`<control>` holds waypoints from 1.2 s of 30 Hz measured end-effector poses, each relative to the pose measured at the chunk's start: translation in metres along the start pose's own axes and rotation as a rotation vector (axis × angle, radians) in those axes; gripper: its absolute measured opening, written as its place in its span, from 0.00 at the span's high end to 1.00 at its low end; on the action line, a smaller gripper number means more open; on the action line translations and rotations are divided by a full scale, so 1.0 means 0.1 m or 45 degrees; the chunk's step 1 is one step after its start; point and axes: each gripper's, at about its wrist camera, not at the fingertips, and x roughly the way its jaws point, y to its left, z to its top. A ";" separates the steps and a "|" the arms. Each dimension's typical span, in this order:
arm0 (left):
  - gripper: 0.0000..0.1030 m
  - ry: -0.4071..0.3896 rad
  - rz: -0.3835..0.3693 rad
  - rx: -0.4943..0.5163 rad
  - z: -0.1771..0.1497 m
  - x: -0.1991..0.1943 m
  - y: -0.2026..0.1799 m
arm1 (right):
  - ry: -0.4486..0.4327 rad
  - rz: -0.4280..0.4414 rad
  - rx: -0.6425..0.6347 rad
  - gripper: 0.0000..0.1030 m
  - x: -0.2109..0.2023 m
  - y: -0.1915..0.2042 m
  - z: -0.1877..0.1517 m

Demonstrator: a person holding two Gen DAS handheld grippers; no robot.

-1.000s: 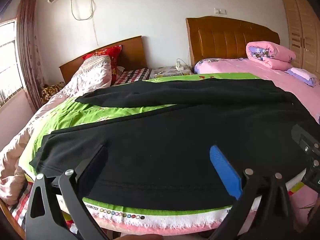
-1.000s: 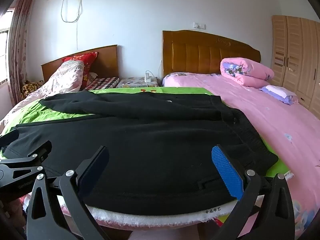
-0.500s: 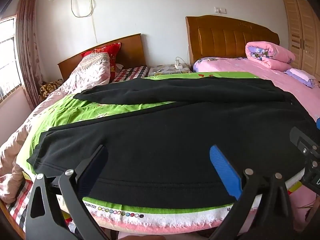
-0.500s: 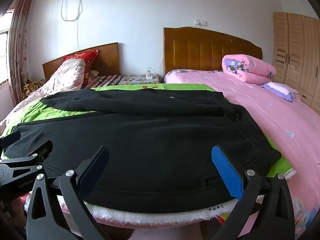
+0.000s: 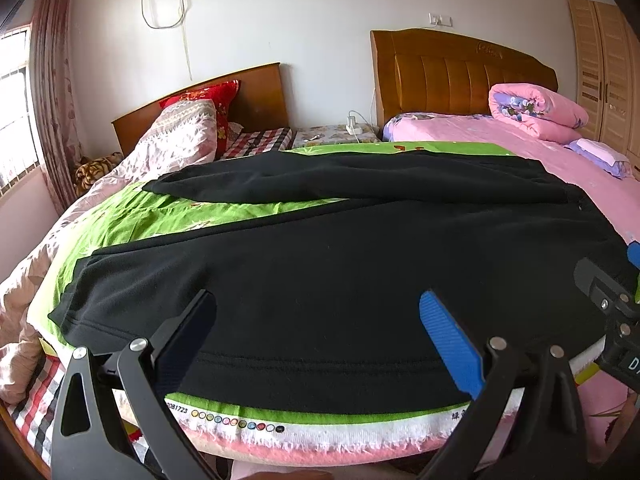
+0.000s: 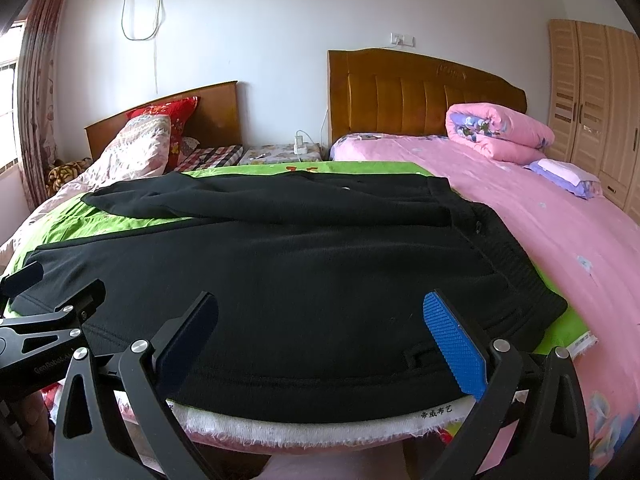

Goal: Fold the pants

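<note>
In the left wrist view, the left tongs (image 5: pixel 316 328) stand spread at the bottom of the frame, over the near edge of the black pants (image 5: pixel 360 264), which lie flat on a green sheet (image 5: pixel 132 224) across the middle. In the right wrist view, the right tongs (image 6: pixel 320 328) are likewise spread, empty, low in the frame above the pants (image 6: pixel 304 264); the waistband sits at right beside the pink bed (image 6: pixel 560 232).

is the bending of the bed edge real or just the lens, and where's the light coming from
Left wrist view: fisheye bows the green sheet edge and darkens the corners; daylight comes from the window at left. Right wrist view: same barrel bend, black pants hold little detail, pink bed is evenly lit and sharp.
</note>
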 end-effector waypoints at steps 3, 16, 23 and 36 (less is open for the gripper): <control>0.01 0.002 -0.004 -0.001 0.00 0.00 0.01 | 0.004 0.002 0.002 0.04 0.01 0.00 0.00; 0.01 0.011 -0.011 -0.004 -0.02 0.00 0.03 | 0.015 0.006 0.007 0.04 0.02 -0.01 -0.02; 0.01 0.024 -0.017 -0.006 -0.02 0.02 0.04 | 0.026 0.011 0.010 0.04 0.03 0.00 -0.04; 0.01 0.035 -0.024 -0.009 -0.02 0.02 0.06 | 0.038 0.015 0.019 0.04 0.05 0.00 -0.01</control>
